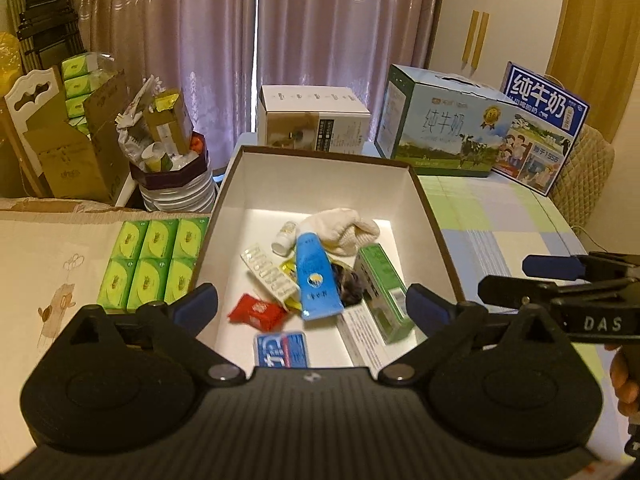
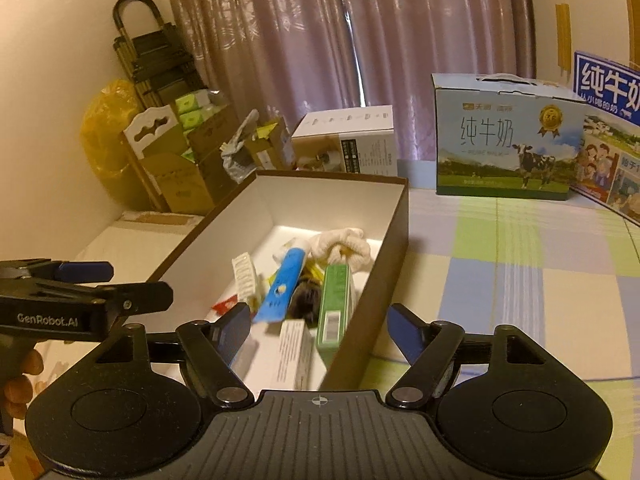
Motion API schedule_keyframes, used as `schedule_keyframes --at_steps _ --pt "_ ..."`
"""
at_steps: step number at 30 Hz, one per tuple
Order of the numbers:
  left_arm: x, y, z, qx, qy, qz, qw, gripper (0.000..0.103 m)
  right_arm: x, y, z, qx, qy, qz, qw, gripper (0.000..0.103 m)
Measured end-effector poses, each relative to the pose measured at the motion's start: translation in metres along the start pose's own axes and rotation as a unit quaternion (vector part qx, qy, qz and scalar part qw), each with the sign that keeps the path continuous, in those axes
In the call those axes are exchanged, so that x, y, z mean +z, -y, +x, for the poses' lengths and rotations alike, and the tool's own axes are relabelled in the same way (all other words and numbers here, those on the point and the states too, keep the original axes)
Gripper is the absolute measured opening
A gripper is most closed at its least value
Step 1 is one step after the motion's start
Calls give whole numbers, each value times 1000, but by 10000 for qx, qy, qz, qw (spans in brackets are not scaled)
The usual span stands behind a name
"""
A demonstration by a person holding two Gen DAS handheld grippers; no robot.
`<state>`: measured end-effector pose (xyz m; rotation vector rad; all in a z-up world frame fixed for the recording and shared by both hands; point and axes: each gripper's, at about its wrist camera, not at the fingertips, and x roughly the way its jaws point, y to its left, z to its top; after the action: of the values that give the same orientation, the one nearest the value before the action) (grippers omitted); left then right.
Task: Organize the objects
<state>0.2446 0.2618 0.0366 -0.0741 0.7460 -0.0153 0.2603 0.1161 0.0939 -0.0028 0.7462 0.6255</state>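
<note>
Over on the left, at about nine o'clock from the box, six green tissue packs (image 1: pixel 154 262) sit in two rows, snug against the outside of its left wall. The left gripper (image 1: pixel 312 306) hangs above the near end of the open box (image 1: pixel 320 178), its blue-padded jaws spread wide with nothing between them but the view down onto the clutter. Inside the brown-sided, white-lined box, a red sachet (image 1: pixel 256 312) lies at roughly seven o'clock, a silver blister strip (image 1: pixel 269 274) just above it, a small white bottle (image 1: pixel 285 238) toward eleven, and a blue tube (image 1: pixel 316 276) slanting through the middle. A cream cloth (image 1: pixel 344 232) is bunched at twelve o'clock, a dark clump (image 1: pixel 349 286) sits just right of the tube, and a green carton (image 1: pixel 382 292) leans along the right wall at three. A blue card (image 1: pixel 281 350) lies at six. The right gripper (image 2: pixel 318 330) straddles the box's right wall near the closest corner, jaws well apart and gripping nothing. Beyond, at one o'clock on the checked tablecloth (image 2: pixel 520 280), stands a milk carton case (image 2: pixel 506 136).
</note>
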Motion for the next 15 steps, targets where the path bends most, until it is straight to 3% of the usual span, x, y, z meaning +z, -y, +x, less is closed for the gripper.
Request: schedule_keyframes --at_steps 15 --pt "-47 57 -58 155 87 -83 9998 102 -49 26 -74 77 -57 -30 9999 73"
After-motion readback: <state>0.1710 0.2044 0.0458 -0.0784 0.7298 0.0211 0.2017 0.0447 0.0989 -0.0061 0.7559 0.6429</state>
